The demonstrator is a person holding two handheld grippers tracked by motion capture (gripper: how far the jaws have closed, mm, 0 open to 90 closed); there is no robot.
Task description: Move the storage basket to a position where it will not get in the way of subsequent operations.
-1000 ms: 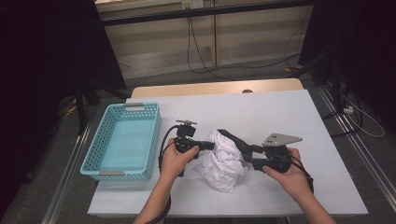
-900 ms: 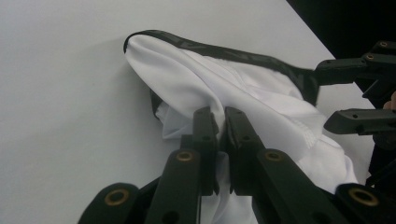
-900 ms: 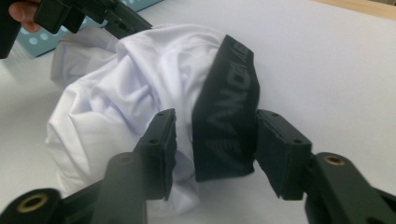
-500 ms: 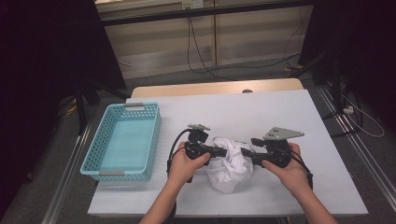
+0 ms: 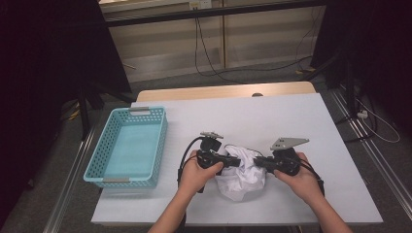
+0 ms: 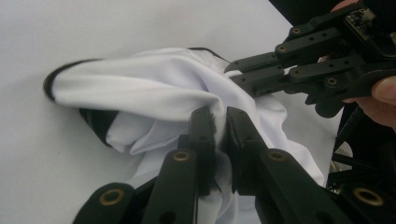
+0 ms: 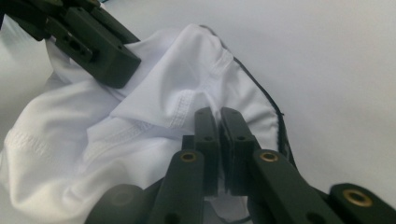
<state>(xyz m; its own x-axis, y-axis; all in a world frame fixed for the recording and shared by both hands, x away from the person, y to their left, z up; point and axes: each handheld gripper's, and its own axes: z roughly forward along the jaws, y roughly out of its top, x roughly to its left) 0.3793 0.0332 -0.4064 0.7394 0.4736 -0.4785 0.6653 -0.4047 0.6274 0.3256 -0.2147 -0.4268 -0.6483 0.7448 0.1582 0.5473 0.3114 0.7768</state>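
A crumpled white garment (image 5: 240,178) with black trim lies on the white table (image 5: 291,116) near its front edge. My left gripper (image 5: 233,162) reaches in from the left. In the left gripper view its jaws (image 6: 220,117) pinch a fold of the white garment (image 6: 140,88); they have just eased open slightly and still grip the cloth. My right gripper (image 5: 256,161) comes in from the right. Its jaws (image 7: 218,115) have just closed on a seamed fold of the garment (image 7: 187,60). The two sets of fingertips sit close together on top of the bundle.
A light blue plastic basket (image 5: 160,141) stands at the table's left side with nothing in it. Bare white tabletop stretches behind and to the right of the garment. Cables trail over the floor beyond the far edge.
My left hand has moved right, towards the right gripper. The garment has bunched into a tighter heap between the two. The right jaws have closed on a fold of it.
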